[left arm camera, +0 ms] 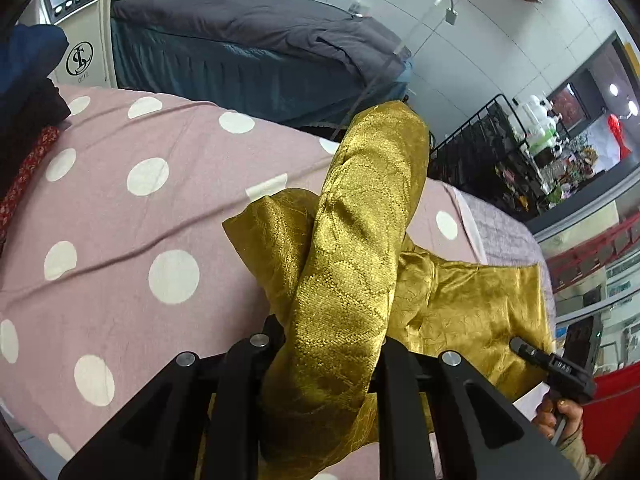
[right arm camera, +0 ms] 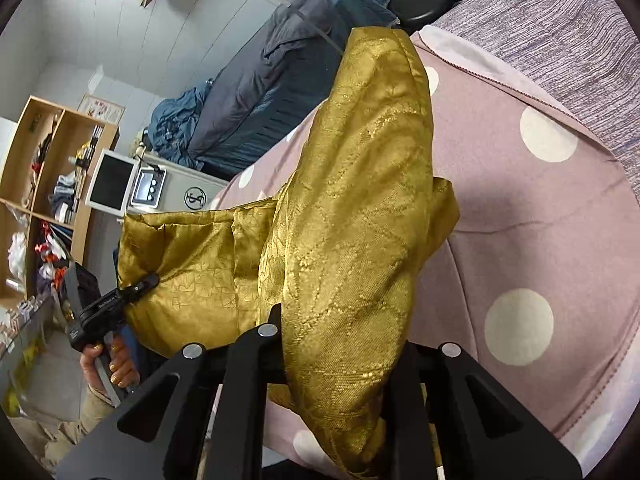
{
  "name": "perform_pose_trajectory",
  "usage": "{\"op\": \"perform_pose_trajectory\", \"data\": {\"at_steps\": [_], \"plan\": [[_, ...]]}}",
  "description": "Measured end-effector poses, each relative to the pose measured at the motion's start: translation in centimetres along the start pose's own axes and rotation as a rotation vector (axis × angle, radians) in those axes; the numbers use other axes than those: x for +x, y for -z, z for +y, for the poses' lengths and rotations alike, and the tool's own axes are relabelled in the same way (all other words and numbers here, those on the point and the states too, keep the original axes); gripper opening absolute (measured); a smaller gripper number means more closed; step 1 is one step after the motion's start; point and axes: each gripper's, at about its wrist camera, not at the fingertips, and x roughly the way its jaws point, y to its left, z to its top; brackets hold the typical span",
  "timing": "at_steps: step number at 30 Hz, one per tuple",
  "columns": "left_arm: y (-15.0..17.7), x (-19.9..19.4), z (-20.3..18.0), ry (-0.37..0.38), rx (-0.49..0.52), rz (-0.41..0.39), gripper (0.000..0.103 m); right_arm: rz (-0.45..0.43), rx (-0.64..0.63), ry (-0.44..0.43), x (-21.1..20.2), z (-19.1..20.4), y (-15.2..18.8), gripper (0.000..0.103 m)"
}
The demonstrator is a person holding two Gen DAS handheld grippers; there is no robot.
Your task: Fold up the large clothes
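The gold garment (left arm camera: 352, 240), a shiny woven piece with a crinkled lining, is held up over the pink polka-dot bed (left arm camera: 120, 200), with part of it raised clear and part seeming to rest on the sheet. The left hand-held gripper (left arm camera: 332, 344) is clenched on a thick bunched fold of the fabric, which rises in a long roll between its fingers. The right hand-held gripper (right arm camera: 336, 336) likewise grasps a bunched fold of the same cloth; seen from the left wrist camera, its slim black tip lies against the flat lining side.

As a judgement, the fold is at an early to middle stage: the cloth is doubled over on itself but bunched, not yet laid flat or squared, so smoothing, further folds and setting it down appear left to do.

Counted: one gold garment, two hand-held grippers, one polka-dot bed beneath. Beyond it stands one bed with grey and blue bedding (left arm camera: 240, 40). At the left edge lies a dark heap of other clothes (left arm camera: 28, 92), too cropped to count.
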Motion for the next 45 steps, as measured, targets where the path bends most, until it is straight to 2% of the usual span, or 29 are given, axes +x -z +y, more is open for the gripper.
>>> {"op": "perform_pose_trajectory", "data": {"at_steps": [3, 8, 12, 16, 19, 23, 25, 28, 30, 32, 33, 34, 36, 37, 38, 39, 40, 41, 42, 45], "plan": [[0.9, -0.3, 0.7, 0.024, -0.002, 0.015, 0.013, 0.017, -0.011, 0.032, -0.3, 1.0, 0.4, 0.013], [-0.6, -3.6, 2.6, 0.092, 0.019, -0.044, 0.013, -0.005, -0.108, 0.042, -1.2, 5.9, 0.1, 0.012], [-3.6, -9.3, 5.7, 0.127, 0.029, -0.147, 0.012, -0.019, -0.246, 0.037, -0.7, 14.5, -1.2, 0.012], [-6.9, -19.8, 11.6, 0.127, 0.029, -0.343, 0.012, -0.032, -0.471, -0.017, 0.8, 26.9, -2.8, 0.012], [-7.9, -29.0, 17.5, 0.056, 0.002, -0.523, 0.012, -0.026, -0.616, -0.121, 3.9, 37.4, -4.6, 0.012], [-6.1, -39.4, 25.4, -0.095, -0.114, -0.711, 0.012, 0.039, -0.741, -0.293, 10.7, 50.3, -6.6, 0.012], [-3.9, -43.6, 28.6, -0.199, -0.195, -0.786, 0.012, 0.123, -0.776, -0.399, 15.9, 57.5, -7.5, 0.012], [-0.1, -47.4, 32.7, -0.363, -0.332, -0.855, 0.013, 0.244, -0.810, -0.488, 23.2, 65.2, -7.1, 0.012], [2.6, -47.8, 35.9, -0.452, -0.450, -0.864, 0.014, 0.308, -0.855, -0.520, 28.8, 69.8, -6.0, 0.012], [4.6, -46.6, 39.3, -0.514, -0.535, -0.854, 0.016, 0.383, -0.893, -0.537, 35.0, 73.3, -4.0, 0.013], [5.2, -45.1, 41.6, -0.558, -0.608, -0.795, 0.017, 0.397, -0.932, -0.510, 37.6, 74.3, -3.1, 0.014], [5.8, -43.5, 43.8, -0.561, -0.675, -0.729, 0.017, 0.435, -0.955, -0.465, 41.0, 75.3, -1.8, 0.014], [7.9, -40.0, 48.4, -0.461, -0.828, -0.668, 0.018, 0.552, -0.943, -0.345, 47.3, 75.2, 0.2, 0.015], [8.9, -38.6, 50.2, -0.440, -0.901, -0.643, 0.022, 0.572, -0.917, -0.276, 50.2, 74.6, 1.1, 0.015], [10.0, -37.3, 51.8, -0.425, -0.956, -0.625, 0.033, 0.563, -0.896, -0.219, 52.6, 74.1, 1.8, 0.019], [10.8, -36.6, 53.0, -0.409, -0.987, -0.623, 0.040, 0.564, -0.876, -0.193, 54.1, 73.6, 2.2, 0.027], [11.6, -35.9, 54.1, -0.381, -1.032, -0.632, 0.048, 0.571, -0.839, -0.178, 55.8, 73.0, 2.5, 0.030], [12.2, -35.6, 54.8, -0.341, -1.059, -0.659, 0.051, 0.569, -0.804, -0.167, 57.0, 72.6, 2.7, 0.034], [12.2, -35.4, 55.1, -0.340, -1.052, -0.672, 0.052, 0.563, -0.795, -0.164, 57.8, 72.5, 2.6, 0.042], [10.7, -35.1, 55.1, -0.438, -1.004, -0.642, 0.065, 0.501, -0.833, -0.129, 58.9, 72.6, 3.3, 0.061]]}}
